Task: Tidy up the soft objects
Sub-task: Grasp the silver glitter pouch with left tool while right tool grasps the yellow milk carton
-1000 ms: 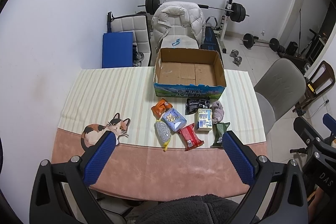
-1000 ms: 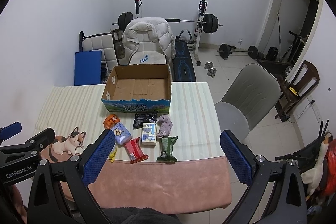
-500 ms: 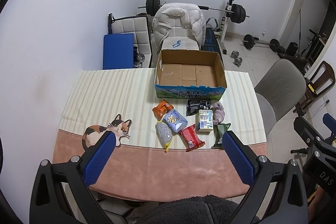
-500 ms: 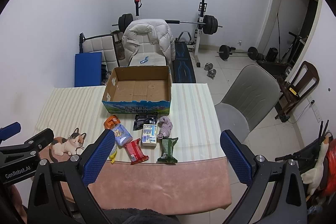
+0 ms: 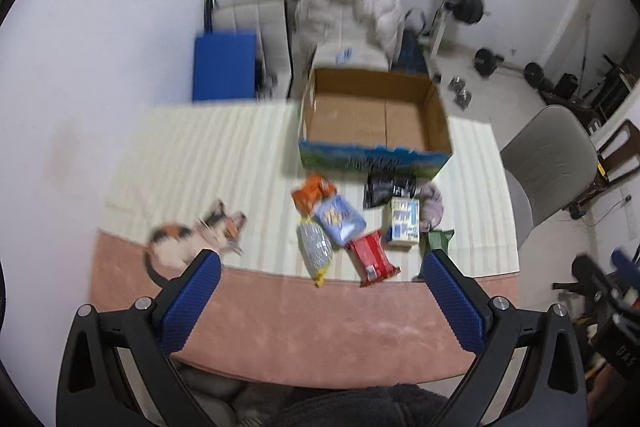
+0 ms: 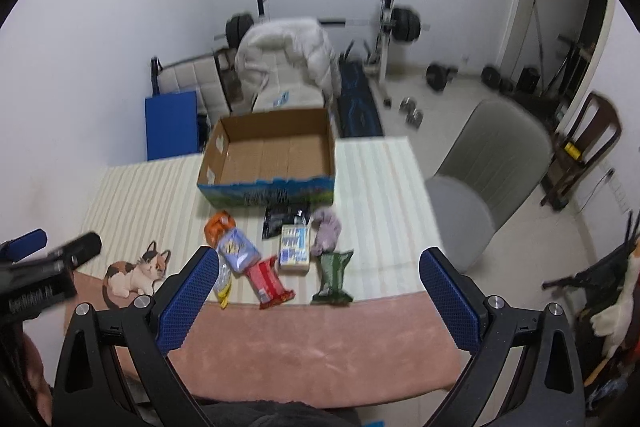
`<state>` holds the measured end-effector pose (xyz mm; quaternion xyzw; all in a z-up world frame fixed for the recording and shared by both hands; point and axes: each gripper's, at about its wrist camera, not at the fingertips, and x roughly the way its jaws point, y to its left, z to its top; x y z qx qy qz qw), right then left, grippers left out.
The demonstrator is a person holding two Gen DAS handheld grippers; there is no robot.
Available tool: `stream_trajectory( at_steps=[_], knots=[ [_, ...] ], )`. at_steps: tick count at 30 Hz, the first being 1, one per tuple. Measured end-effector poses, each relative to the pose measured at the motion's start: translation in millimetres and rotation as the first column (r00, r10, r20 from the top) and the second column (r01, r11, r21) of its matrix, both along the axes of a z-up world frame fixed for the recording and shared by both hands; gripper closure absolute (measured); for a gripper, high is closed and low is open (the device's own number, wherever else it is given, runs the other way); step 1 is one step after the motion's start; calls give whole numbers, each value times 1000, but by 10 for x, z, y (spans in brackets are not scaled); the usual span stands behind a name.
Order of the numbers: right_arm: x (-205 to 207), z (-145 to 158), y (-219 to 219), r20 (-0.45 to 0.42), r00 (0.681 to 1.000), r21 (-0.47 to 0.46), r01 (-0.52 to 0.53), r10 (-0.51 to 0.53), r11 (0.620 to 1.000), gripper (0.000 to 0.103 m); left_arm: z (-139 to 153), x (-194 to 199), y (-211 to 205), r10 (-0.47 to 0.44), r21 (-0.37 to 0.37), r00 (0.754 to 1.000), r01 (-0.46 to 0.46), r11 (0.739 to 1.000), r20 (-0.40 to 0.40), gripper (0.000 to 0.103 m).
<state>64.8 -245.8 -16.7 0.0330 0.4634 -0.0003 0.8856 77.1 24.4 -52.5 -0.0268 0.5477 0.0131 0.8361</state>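
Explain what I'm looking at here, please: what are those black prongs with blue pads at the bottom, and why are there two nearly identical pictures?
There is no robot here. A person holds a two-finger tool in each hand, and each tool carries a wide-angle camera looking forward along its fingers. One picture comes from the left hand-held gripper, the other from the right hand-held gripper. The blue pads are the fingers' gripping faces. Both grippers are open and hold nothing.

Ahead is a table with a striped and pink cloth bearing a cat picture. An empty cardboard box sits at its far side. In front of it lie small soft packets: an orange one, a light blue one, a red one, a green one, a black one, a white and blue pack and a purplish cloth. Gym equipment stands behind.
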Motion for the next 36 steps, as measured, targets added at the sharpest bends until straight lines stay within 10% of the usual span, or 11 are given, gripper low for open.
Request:
stream_trajectory(
  at_steps=[6,13,25,27,31,36],
  knots=[
    [616,-1243,-89,-234,972,49,4,7,999,1,-1097,498,66,27,-82,976,-46,996,-218,0],
    [1395,-2629,61,-423,902,159,-16,83,987,1,-2406,1224,107,98,-147,886,-183,972,-454,1],
    [2086,-4172,650,-615,781,142,-22,105,990,11,-3445,1202,353,156,-48,782,-231,972,-603,1],
    [2119,-4293,697,-635,765,146,-18,107,989,23,-3564,1195,340,156,-44,785,-227,973,-599,9],
    [2165,-4452,772,-646,758,89,-45,92,995,36,-3768,1184,358,155,-41,791,-222,974,-592,59],
    [2028,-4504,795,-647,755,62,-88,107,994,37,-3828,1029,380,177,-1,804,-215,977,-567,65]
  ],
)
